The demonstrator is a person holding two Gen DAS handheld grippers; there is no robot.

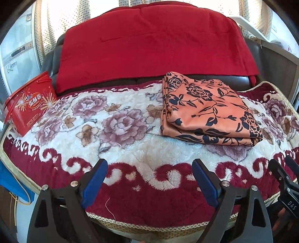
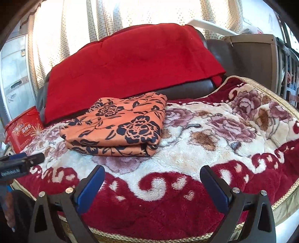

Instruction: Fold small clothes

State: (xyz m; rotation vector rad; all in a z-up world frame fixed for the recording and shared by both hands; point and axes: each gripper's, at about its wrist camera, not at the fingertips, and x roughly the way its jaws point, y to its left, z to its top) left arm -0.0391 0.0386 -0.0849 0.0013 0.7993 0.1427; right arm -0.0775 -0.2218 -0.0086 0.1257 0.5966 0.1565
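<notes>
An orange cloth with black flowers [image 1: 207,110] lies folded in a flat stack on the plush floral blanket [image 1: 112,115]; it also shows in the right wrist view [image 2: 119,125]. My left gripper [image 1: 149,164] is open and empty, held over the blanket's red front border, short of the cloth. My right gripper [image 2: 152,172] is open and empty, just in front of the cloth's near edge. The right gripper's fingers [image 1: 280,172] show at the right edge of the left wrist view. The left gripper's fingers [image 2: 22,160] show at the left edge of the right wrist view.
A red blanket [image 1: 153,43] drapes over the dark sofa back [image 2: 190,87]. A red snack tin [image 1: 28,106] stands at the blanket's left edge. Curtains [image 2: 130,13] hang behind. A brown cabinet [image 2: 256,59] stands at the right.
</notes>
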